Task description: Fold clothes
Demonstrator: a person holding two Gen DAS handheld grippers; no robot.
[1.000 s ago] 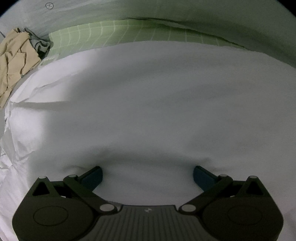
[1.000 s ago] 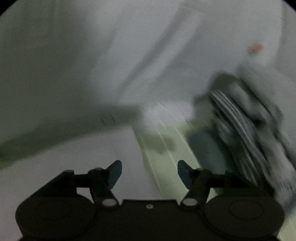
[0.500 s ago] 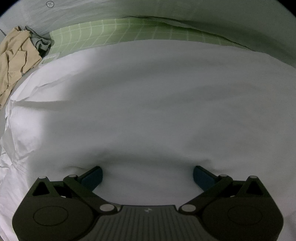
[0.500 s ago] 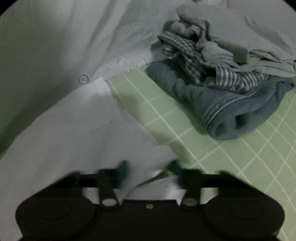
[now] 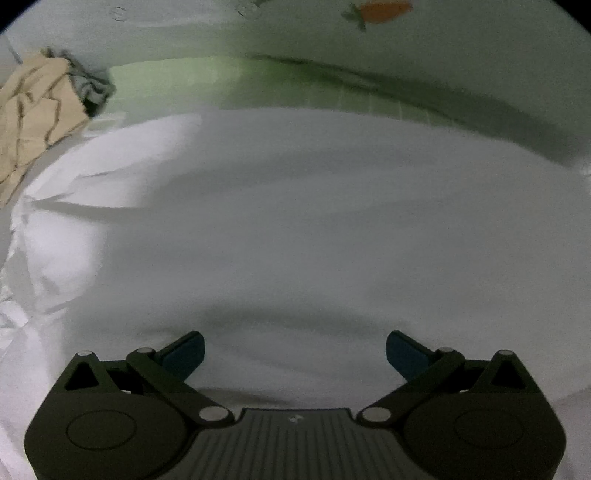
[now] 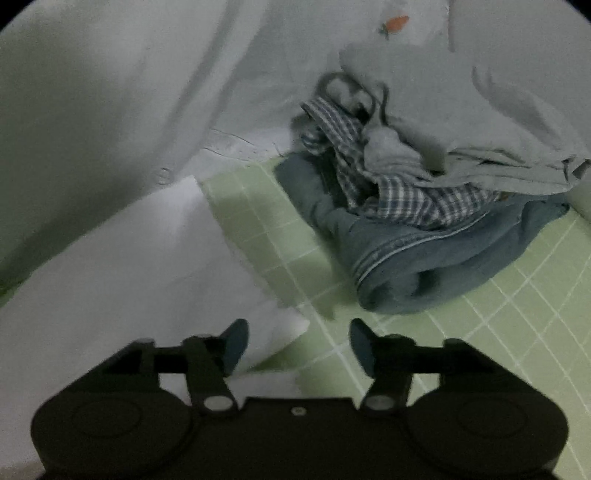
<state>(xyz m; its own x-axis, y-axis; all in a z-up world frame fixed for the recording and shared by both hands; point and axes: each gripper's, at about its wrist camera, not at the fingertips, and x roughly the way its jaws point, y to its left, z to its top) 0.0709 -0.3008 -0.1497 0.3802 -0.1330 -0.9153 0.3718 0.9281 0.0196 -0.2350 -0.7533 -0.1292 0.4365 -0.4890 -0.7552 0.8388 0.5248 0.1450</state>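
A large white garment lies spread flat and fills the left wrist view. My left gripper is wide open just above the cloth, holding nothing. In the right wrist view the white garment ends in a corner on the green checked sheet. My right gripper is open over that corner, left finger above the cloth, right finger over the sheet. It holds nothing.
A pile of unfolded clothes, blue, plaid and grey, lies beyond the right gripper. A beige garment sits crumpled at the far left. A pale quilt with a carrot print runs along the back.
The right gripper swung down to the garment's corner and has opened wider. The left gripper stayed open over the cloth and tilted up slightly, showing more of the quilt.
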